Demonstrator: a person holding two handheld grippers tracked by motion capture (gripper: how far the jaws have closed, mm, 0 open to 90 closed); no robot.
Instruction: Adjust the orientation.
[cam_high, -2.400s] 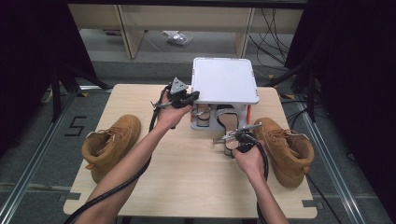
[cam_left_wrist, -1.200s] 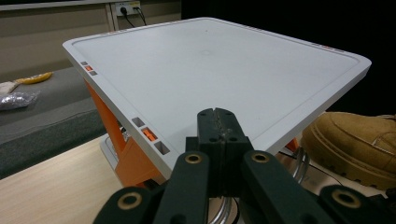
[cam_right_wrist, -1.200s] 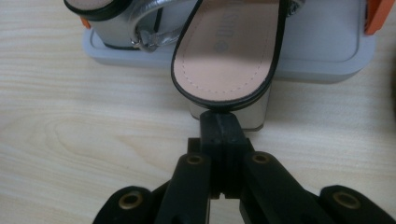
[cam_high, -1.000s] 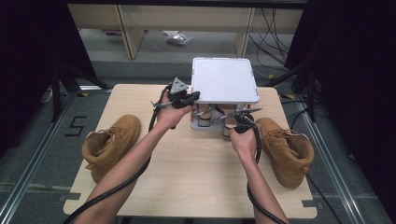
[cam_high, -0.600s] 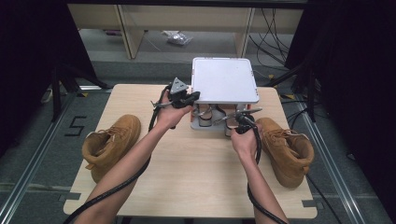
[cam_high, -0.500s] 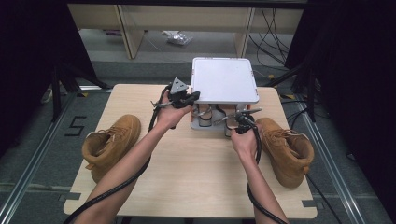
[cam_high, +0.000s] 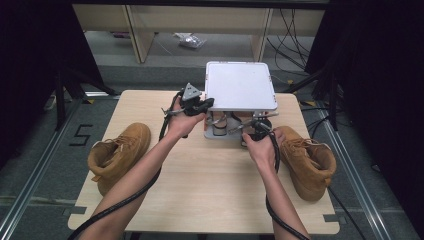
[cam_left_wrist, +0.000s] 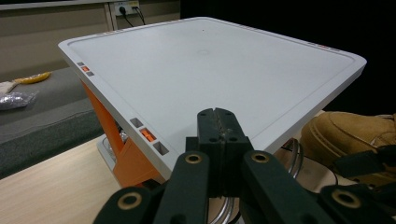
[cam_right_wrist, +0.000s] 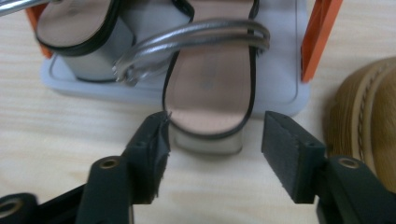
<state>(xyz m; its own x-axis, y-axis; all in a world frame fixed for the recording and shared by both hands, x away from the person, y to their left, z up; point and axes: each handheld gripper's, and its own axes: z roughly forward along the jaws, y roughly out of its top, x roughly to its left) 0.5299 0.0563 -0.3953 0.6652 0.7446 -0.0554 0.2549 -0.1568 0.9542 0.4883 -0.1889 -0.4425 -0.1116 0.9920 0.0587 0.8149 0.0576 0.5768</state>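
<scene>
sandal (cam_right_wrist: 208, 88) | toe hidden under rack (cam_right_wrist: 285, 100) | right fingers (cam_right_wrist: 159, 140) just opened astride heel | left fingers (cam_left_wrist: 217, 135) closed, empty

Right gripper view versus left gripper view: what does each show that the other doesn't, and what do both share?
Right gripper view: the right gripper, jaws just opened, apart around a sandal heel on the rack's lower shelf; second sandal beside it. Left gripper view: the left gripper shut, at the rack's white top shelf. Both: orange supports, tan boot, wooden table.

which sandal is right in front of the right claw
The sandal on the right, its heel overhanging the rack edge between the open right claw; the other sandal sits further left.
</scene>
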